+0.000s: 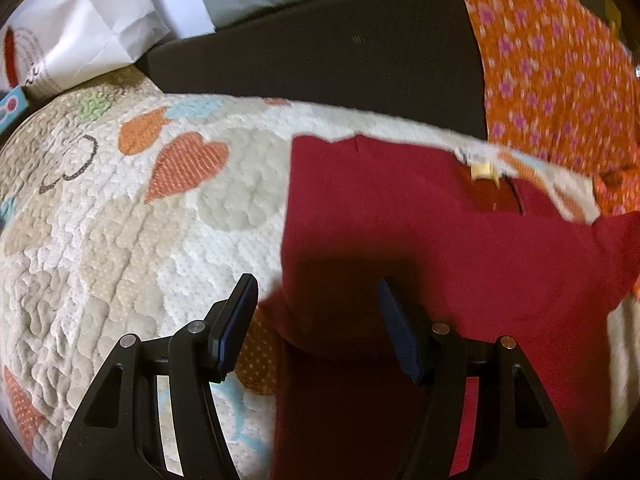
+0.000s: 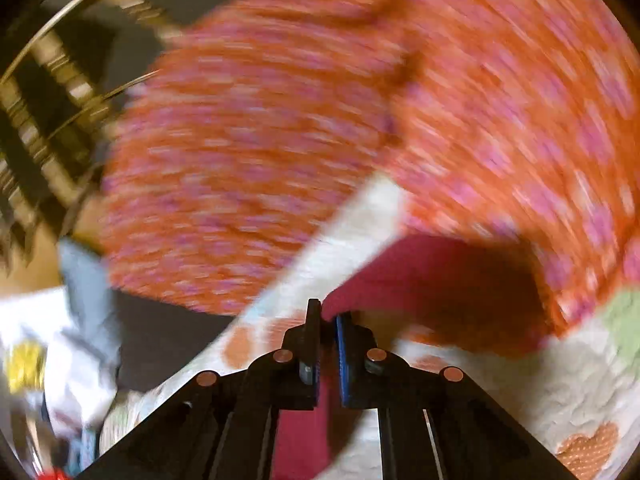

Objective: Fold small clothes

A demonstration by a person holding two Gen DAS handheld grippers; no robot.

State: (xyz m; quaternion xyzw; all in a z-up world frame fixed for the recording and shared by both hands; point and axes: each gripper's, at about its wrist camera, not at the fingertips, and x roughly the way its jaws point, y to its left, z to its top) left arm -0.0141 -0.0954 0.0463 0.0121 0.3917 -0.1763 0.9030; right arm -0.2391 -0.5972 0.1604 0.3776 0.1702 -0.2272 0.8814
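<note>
The small knit garment (image 1: 420, 240) is plain deep red, with a pale tan label at its neck; the quilted cotton blanket (image 1: 132, 240) beneath it is cream and beige, patterned with orange dotted hearts, pale blue and green patches and a dark stitched curl; the gathered fabric (image 1: 556, 72) at the blanket's far right corner is bright orange, strewn with small pink flowers; the flat cloth (image 1: 320, 56) along the far edge is plain dark brown.
</note>
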